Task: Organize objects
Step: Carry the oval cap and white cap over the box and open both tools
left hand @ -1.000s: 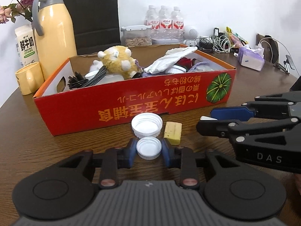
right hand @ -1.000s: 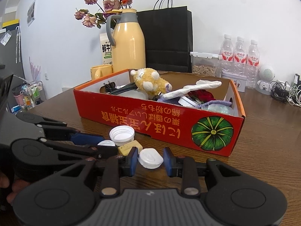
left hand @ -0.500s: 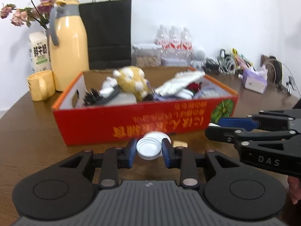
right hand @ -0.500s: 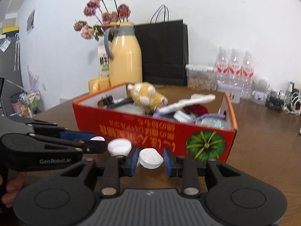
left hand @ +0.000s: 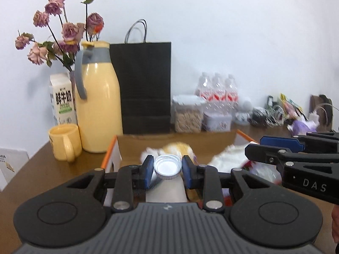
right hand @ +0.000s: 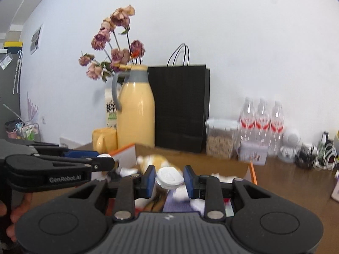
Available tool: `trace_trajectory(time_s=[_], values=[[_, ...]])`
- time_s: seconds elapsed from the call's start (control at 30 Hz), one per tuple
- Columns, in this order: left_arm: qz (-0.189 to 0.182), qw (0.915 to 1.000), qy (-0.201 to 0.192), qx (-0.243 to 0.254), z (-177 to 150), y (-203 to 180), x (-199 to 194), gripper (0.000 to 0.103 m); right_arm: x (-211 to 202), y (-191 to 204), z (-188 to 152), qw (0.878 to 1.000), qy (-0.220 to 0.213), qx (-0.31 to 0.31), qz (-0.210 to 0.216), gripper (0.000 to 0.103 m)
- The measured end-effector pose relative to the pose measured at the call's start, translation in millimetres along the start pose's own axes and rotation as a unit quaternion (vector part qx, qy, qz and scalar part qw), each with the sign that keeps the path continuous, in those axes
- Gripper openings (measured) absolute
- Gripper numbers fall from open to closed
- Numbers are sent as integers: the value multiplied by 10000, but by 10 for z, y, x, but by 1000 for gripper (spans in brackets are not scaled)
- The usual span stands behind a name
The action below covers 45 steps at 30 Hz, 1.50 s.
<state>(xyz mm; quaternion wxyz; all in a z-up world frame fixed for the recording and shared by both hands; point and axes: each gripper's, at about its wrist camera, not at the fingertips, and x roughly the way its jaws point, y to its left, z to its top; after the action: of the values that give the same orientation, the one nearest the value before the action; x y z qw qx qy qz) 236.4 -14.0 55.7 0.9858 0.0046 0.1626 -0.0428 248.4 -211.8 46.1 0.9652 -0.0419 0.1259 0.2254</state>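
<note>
Both grippers are held side by side above the open box point(left hand: 239, 136), whose orange-edged rim point(right hand: 253, 172) shows below and whose inside is crowded by a plush toy point(left hand: 180, 148) and white cloth point(left hand: 231, 156). The left gripper point(left hand: 167, 167) is pinched on a cap point(left hand: 167, 166) with its hollow side up, and the right gripper point(right hand: 169, 177) is clamped on a white lid point(right hand: 170, 176), tilted. Behind the box, a thermos point(left hand: 97, 105), mug point(left hand: 64, 141), black bag point(left hand: 144, 86), jar point(left hand: 188, 114) and bottles point(left hand: 217, 91) are lined along the wall.
</note>
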Motion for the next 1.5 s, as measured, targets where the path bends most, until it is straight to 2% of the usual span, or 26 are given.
trace_trajectory(time_s=[0.2, 0.27, 0.37, 0.47, 0.63, 0.67, 0.7, 0.73, 0.77, 0.8, 0.83, 0.9, 0.93, 1.07, 1.5], values=[[208, 9995, -145, -212, 171, 24, 370, 29, 481, -23, 169, 9995, -118, 94, -291, 28], [250, 9992, -66, -307, 162, 53, 525, 29, 668, -64, 118, 9991, -64, 118, -402, 28], [238, 9988, 216, -369, 105, 114, 748, 29, 892, -167, -10, 9985, 253, 249, -416, 28], [269, 9983, 339, -391, 16, 191, 835, 29, 998, -228, -94, 9976, 428, 305, -460, 28], [332, 9979, 302, -457, -7, 236, 800, 30, 1009, -239, -163, 9974, 462, 269, -484, 28], [346, 9981, 270, -438, -7, 226, 781, 33, 1005, -235, -170, 9974, 462, 256, -488, 28], [350, 9982, 243, -415, -3, 213, 762, 42, 992, -238, -170, 9974, 457, 249, -504, 29], [355, 9984, 205, -398, -2, 201, 737, 49, 977, -237, -174, 9973, 431, 244, -541, 33], [369, 9985, 143, -382, 2, 194, 708, 62, 960, -238, -179, 9971, 419, 231, -587, 37], [390, 9986, 68, -360, 5, 183, 673, 74, 934, -240, -177, 9970, 402, 228, -618, 50], [402, 9986, -5, -346, 12, 177, 641, 79, 906, -247, -176, 9970, 362, 240, -645, 68], [412, 9984, -124, -355, 27, 172, 587, 98, 854, -254, -172, 9966, 283, 248, -739, 87], [400, 9984, -182, -361, 33, 172, 569, 100, 837, -254, -168, 9964, 252, 229, -782, 91], [418, 9983, -234, -327, 46, 142, 534, 103, 810, -261, -162, 9960, 226, 246, -830, 102], [408, 9984, -238, -318, 20, 114, 489, 103, 733, -223, -152, 9961, 182, 207, -839, 103]])
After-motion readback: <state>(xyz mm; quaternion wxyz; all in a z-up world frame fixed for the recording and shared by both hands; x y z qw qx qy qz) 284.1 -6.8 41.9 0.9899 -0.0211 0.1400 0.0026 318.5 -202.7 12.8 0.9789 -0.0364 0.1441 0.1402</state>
